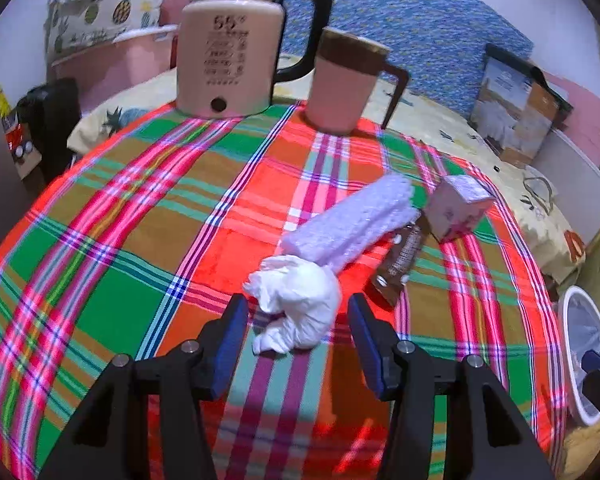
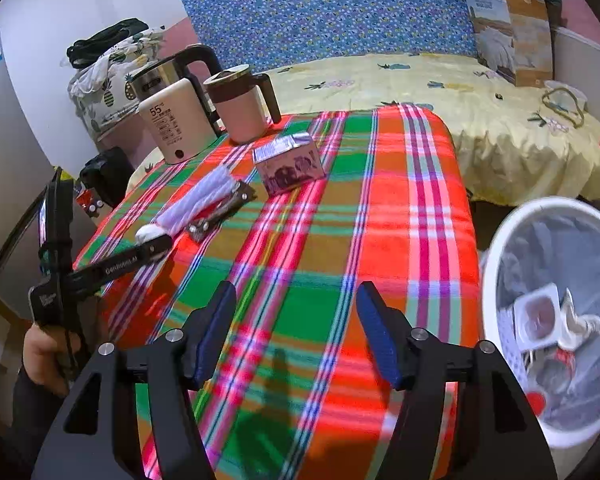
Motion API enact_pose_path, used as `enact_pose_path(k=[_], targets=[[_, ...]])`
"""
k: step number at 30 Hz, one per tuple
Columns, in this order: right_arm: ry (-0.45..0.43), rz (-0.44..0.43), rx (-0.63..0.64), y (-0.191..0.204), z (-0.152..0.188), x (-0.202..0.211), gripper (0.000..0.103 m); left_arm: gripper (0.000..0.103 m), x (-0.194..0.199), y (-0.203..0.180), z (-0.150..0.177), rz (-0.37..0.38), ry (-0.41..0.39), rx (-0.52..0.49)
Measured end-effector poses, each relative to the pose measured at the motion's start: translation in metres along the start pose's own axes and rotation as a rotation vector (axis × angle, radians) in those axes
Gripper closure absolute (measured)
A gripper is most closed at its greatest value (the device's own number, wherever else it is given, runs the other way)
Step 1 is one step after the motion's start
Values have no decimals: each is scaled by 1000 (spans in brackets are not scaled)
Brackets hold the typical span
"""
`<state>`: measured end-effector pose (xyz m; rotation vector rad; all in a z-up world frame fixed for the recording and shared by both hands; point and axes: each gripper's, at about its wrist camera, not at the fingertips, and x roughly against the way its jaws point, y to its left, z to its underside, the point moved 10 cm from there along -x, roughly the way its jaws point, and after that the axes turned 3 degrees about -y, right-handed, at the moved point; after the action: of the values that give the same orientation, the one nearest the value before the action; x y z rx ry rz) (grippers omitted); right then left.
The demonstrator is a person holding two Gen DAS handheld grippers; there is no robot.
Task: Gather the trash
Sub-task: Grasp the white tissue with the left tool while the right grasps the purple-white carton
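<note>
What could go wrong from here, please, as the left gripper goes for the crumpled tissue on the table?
1. The left gripper is open around the crumpled tissue, which touches the white ribbed wrapper; closing may pinch or drag the wrapper too.
2. The brown packet lies right beside them and could be nudged.
3. The trash bin stands off the table's right edge; a loose grip on soft tissue might drop it short of the bin.

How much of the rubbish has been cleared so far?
Some is done: packaging already lies in the white bin. In hand: the open left gripper straddles a crumpled tissue. Left: the foam sleeve, brown wrapper and small carton.
</note>
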<state>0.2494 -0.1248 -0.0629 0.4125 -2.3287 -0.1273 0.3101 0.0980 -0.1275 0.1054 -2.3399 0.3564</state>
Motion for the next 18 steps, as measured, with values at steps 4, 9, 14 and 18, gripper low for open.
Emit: enact_pose_path(k=[4,9,14,18], targets=[[-15,15,52,9,-17,-15,39,65,-3,3,-3,60,-6,52],[-22,48,87,18,-41,-38,39,73,4,6,-4,117,-28,89],[-31,103,54,19,-60,-65,39,73,18,2,-6,133,-73,55],[-21,141,57,29,-68,-93,39,73,25,2,-7,158,-90,44]])
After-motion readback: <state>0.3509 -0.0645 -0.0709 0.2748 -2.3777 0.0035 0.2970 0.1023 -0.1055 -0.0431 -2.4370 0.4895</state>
